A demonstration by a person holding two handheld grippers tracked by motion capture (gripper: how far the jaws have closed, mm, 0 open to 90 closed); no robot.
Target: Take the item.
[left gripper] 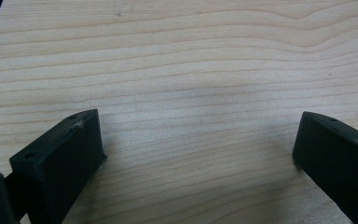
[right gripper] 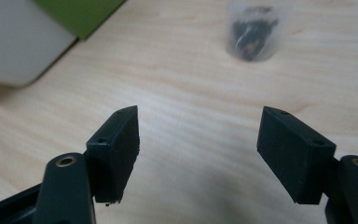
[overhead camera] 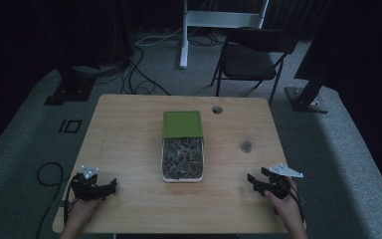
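Both tools rest at the near edge of the desk (overhead camera: 129, 129), nothing in either. Left tool (overhead camera: 110, 185) sits near-left with jaws wide over bare wood; in the left gripper view the left tool (left gripper: 196, 140) has only grain between its jaws. Right tool (overhead camera: 252, 180) sits near-right, jaws wide and empty. In the right gripper view the right tool (right gripper: 198, 140) points toward a small clear packet (right gripper: 252, 32) with dark contents, lying loose on the desk right of the box; same packet (overhead camera: 246, 146) shows in the high view, well apart from the tool. White box (overhead camera: 182, 159) sits mid-desk, full of similar small packets, its green lid (overhead camera: 182, 123) slid to the far end. Step looks like start of a reach for the loose packet; next move calls for carrying the right tool forward and closing on it. Packet is blurred, contents hard to make out; box corner (right gripper: 14, 42) is cut off in the right gripper view.
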